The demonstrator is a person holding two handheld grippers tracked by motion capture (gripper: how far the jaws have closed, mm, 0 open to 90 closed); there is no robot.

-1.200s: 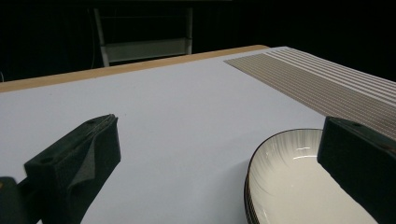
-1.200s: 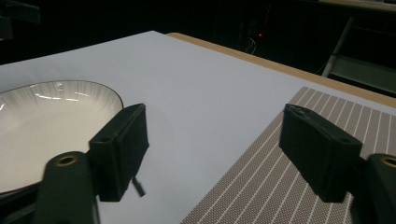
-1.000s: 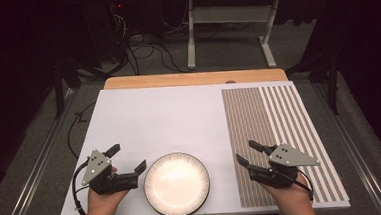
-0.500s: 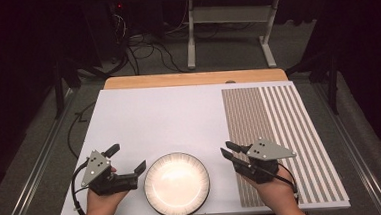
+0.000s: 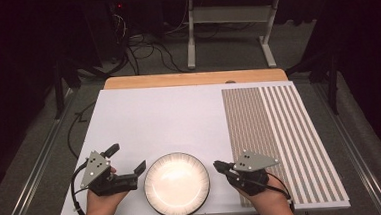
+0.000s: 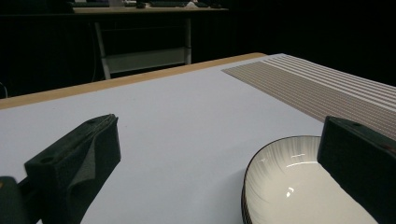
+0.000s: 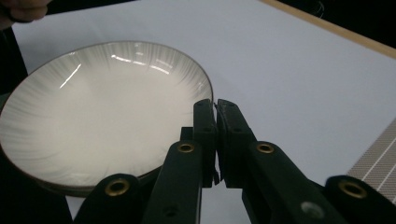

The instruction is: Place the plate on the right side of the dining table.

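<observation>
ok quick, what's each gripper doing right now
left gripper: open, jaws apart beside the plate, holding nothing
right gripper: shut at the plate's rim, jaws just closed, nothing between them

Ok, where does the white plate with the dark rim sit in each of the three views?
High view: plate at bottom centre, between the two claws.
Left gripper view: plate at lower right, partly behind the right-hand jaw.
Right gripper view: plate across the left and centre, just beyond the shut jaw tips.
Shared landmark: the striped mat.
</observation>
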